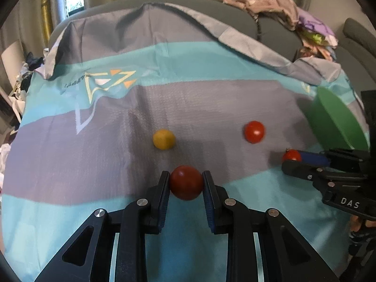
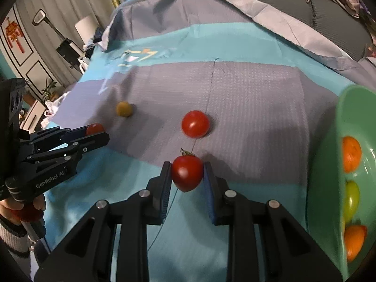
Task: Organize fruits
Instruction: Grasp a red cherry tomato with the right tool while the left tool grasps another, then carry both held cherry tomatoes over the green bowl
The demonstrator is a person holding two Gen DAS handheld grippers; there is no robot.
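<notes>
My left gripper (image 1: 186,182) is shut on a dark red round fruit (image 1: 186,183), low over the grey and teal cloth. My right gripper (image 2: 186,172) is shut on a red tomato with a stem (image 2: 186,172). It shows in the left wrist view (image 1: 291,156) at the right, still holding the tomato. A yellow fruit (image 1: 164,139) and a loose red tomato (image 1: 254,131) lie on the cloth ahead. The same two show in the right wrist view: yellow fruit (image 2: 124,108), red tomato (image 2: 195,123). The green bowl (image 2: 329,164) at the right holds oranges and a green fruit.
The cloth (image 1: 211,98) covers a grey sofa. A heap of clothes (image 1: 282,7) lies at the back right. The green bowl's side (image 1: 333,119) shows at the right edge. The left gripper and hand (image 2: 47,155) fill the left of the right wrist view.
</notes>
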